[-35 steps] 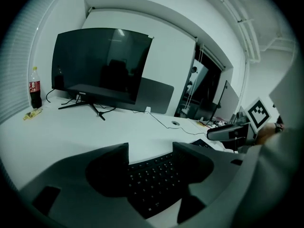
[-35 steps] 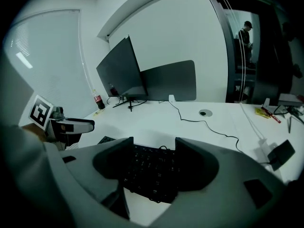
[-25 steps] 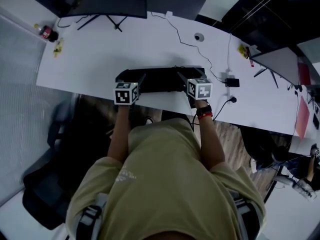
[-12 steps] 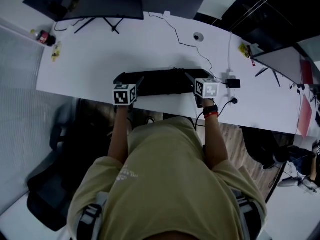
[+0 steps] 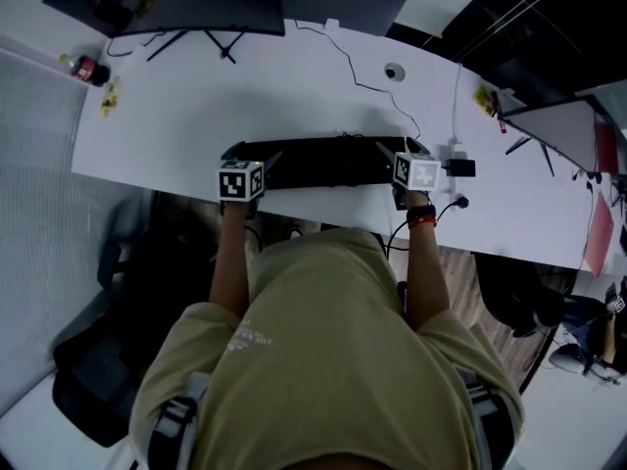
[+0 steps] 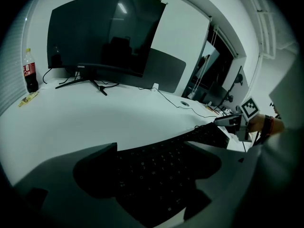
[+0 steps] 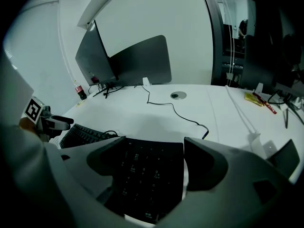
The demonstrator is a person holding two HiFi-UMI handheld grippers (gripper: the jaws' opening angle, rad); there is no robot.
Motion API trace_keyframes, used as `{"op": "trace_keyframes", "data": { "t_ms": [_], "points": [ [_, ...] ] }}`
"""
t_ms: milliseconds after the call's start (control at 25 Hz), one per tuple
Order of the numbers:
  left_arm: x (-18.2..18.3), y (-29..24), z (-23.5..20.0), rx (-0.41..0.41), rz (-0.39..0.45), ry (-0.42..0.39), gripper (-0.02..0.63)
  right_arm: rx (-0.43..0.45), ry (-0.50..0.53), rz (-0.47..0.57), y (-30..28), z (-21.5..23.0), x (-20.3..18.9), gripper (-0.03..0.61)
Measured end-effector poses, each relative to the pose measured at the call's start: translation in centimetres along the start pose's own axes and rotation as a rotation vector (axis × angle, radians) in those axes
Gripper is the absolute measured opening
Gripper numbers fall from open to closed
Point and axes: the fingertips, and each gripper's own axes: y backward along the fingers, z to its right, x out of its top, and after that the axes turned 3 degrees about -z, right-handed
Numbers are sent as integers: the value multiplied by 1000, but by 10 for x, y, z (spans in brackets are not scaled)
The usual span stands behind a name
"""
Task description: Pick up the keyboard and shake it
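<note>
Black keyboard (image 5: 313, 162), plain white desk (image 5: 245, 86), black monitor (image 5: 206, 3), thin black cable (image 5: 358, 78). Black-and-white square markers on the cubes of left gripper (image 5: 257, 157) and right gripper (image 5: 402, 151), grey jaws. Olive-tan shirt (image 5: 323, 351), red wristband (image 5: 422, 222). Dark bottle (image 5: 83, 67) with red label, yellow wrapper (image 5: 113, 94). Pretty monochrome otherwise tbh.

Olive short-sleeved T-shirt (image 5: 323, 351) in shot, pale print (image 5: 238, 342) on left chest; grey straps (image 5: 174, 421) over its shoulders; black watch (image 5: 421, 212), red band (image 5: 423, 224) past right sleeve.

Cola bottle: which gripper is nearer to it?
Left gripper, at the keyboard's end on the bottle's side; right gripper at the far end. Both pairs of jaws have just been opening, keyboard between them.
</note>
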Motion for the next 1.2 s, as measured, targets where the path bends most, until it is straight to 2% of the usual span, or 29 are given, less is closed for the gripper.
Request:
{"op": "trace_keyframes", "data": {
  "t_ms": [200,400,640,800,1080,1200],
  "points": [
    [4,-4,-9,3,-11,20,422,12,-6,-20,-10,8,-1,380],
    [2,-8,-16,-27,-56,81,422,43,-23,-49,-15,17,2,380],
    [-2,-10,-34,12,-77,108,422,75,-28,-70,-27,25,-1,380],
    [-6,-14,-38,-1,-98,122,420,85,-38,-85,-33,28,-4,380],
    [-17,-26,-36,-54,-180,122,417,141,-66,-110,-38,28,-6,379],
    [-18,-28,-35,-75,-199,125,385,173,-99,-125,-39,24,-7,339]
  ]
}}
